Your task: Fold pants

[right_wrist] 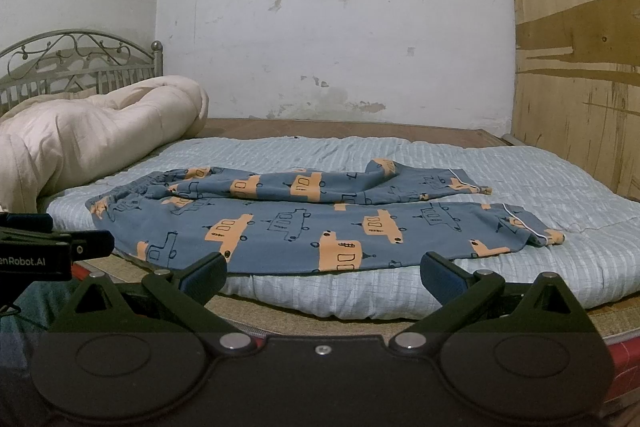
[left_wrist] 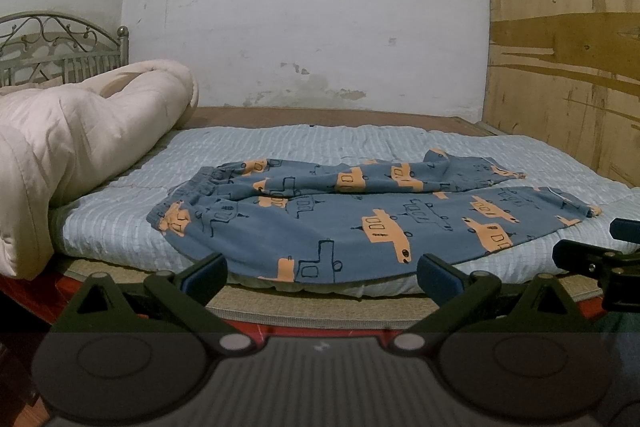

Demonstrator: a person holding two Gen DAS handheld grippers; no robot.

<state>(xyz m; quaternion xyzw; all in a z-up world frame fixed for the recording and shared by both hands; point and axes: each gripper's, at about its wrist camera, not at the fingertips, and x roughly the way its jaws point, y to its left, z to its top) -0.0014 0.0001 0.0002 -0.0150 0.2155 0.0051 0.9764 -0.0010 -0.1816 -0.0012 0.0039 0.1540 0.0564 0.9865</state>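
Pants (left_wrist: 360, 223): blue, printed with orange and outlined vehicles; spread unfolded across the pale blue quilted mattress pad (left_wrist: 120, 227) in the centre of both frames, waistband toward the left, cuffs toward the right. Far leg rumpled and humped near its cuff; near leg flatter, its lower edge lying just at the pad's front edge. Left gripper (left_wrist: 322, 273): bottom centre of its own frame, jaws wide, holding nothing, short of the cloth. Right gripper (right_wrist: 323, 271): likewise wide and empty, facing the near leg; each gripper's tip also shows at the edge of the other's view. Rolled cream comforter (left_wrist: 80, 147): left of frame, near the waistband. Risks, judged: a pinch at the front edge could catch the pad together with the fabric and drag bedding; grasping one layer only would leave the legs misaligned; the hump in the far leg, if not smoothed, would fold into a crease; soft cloth may slip from a shallow bite.
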